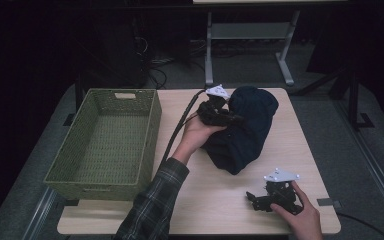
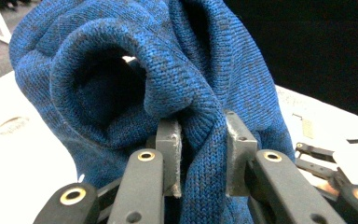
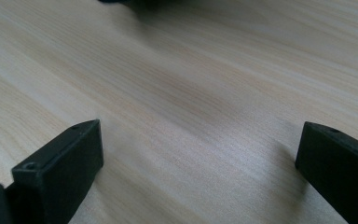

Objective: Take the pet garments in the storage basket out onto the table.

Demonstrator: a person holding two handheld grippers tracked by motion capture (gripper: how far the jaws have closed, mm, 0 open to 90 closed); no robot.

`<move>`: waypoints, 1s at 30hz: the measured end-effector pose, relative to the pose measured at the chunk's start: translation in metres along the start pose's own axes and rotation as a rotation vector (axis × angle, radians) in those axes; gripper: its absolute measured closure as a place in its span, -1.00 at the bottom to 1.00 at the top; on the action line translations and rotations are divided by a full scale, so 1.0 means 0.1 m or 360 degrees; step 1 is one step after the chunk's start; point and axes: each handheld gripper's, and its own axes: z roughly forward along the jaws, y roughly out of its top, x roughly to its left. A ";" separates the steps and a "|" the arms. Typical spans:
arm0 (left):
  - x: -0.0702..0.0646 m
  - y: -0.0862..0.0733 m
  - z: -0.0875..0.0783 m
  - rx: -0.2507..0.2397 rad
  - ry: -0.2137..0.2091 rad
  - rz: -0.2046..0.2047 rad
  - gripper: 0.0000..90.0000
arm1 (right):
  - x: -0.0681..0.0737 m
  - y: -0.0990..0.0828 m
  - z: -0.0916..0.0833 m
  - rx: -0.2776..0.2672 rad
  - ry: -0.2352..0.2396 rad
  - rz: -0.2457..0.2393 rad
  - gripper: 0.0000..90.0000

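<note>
The left gripper (image 1: 230, 118) pinched a fold of the dark blue knitted sweater (image 1: 245, 130), bunched mid-table beside the green woven basket (image 1: 107, 140); the right gripper (image 1: 254, 199) rested wide apart on the pale wooden table (image 1: 215, 195).

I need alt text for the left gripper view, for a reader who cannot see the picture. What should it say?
The left claw is shut on a fold of a blue knitted sweater, its two grey pads pinching the fabric between them. The sweater bunches up above the jaws, over a pale table.
</note>
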 end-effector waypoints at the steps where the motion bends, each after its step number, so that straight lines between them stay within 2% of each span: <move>1: 0.01 -0.02 0.05 0.0005 0.0000 -0.0003 0.60 | 0.00 0.00 0.00 0.0000 0.0000 0.0000 -0.99; 6: 0.07 -0.12 0.28 0.0028 -0.0007 -0.0027 0.59 | 0.00 0.00 0.00 0.0000 0.0001 0.0000 -0.99; 8: 0.10 -0.15 0.35 0.0063 0.0009 -0.0028 0.58 | 0.00 0.00 0.00 -0.0003 0.0001 0.0001 -0.99; 13: 0.17 -0.24 0.51 0.0111 0.0026 -0.0076 0.56 | 0.00 0.00 0.00 -0.0001 0.0001 0.0000 -0.99; 15: 0.18 -0.29 0.59 0.0154 0.0018 -0.0085 0.54 | 0.00 0.00 0.00 -0.0002 -0.0001 -0.0009 -0.99; 20: 0.19 -0.34 0.68 0.0193 0.0018 -0.0097 0.53 | 0.00 0.00 0.00 -0.0002 0.0000 -0.0003 -0.99; 22: 0.20 -0.36 0.71 0.0216 0.0021 -0.0110 0.45 | 0.00 0.00 0.00 -0.0001 0.0001 -0.0002 -0.99; 24: 0.20 -0.38 0.75 0.0253 0.0038 -0.0093 0.32 | 0.00 0.00 0.00 -0.0001 0.0001 -0.0001 -0.99; 25: 0.19 -0.39 0.76 0.0273 0.0047 -0.0072 0.32 | 0.00 0.00 0.00 -0.0001 0.0001 -0.0001 -0.99; 26: 0.19 -0.40 0.77 0.0295 0.0063 -0.0046 0.17 | 0.00 0.00 0.00 -0.0002 0.0001 -0.0003 -0.99; 30: 0.17 -0.40 0.77 0.0297 0.0097 -0.0038 -0.14 | 0.00 0.00 0.00 -0.0001 0.0001 -0.0003 -0.99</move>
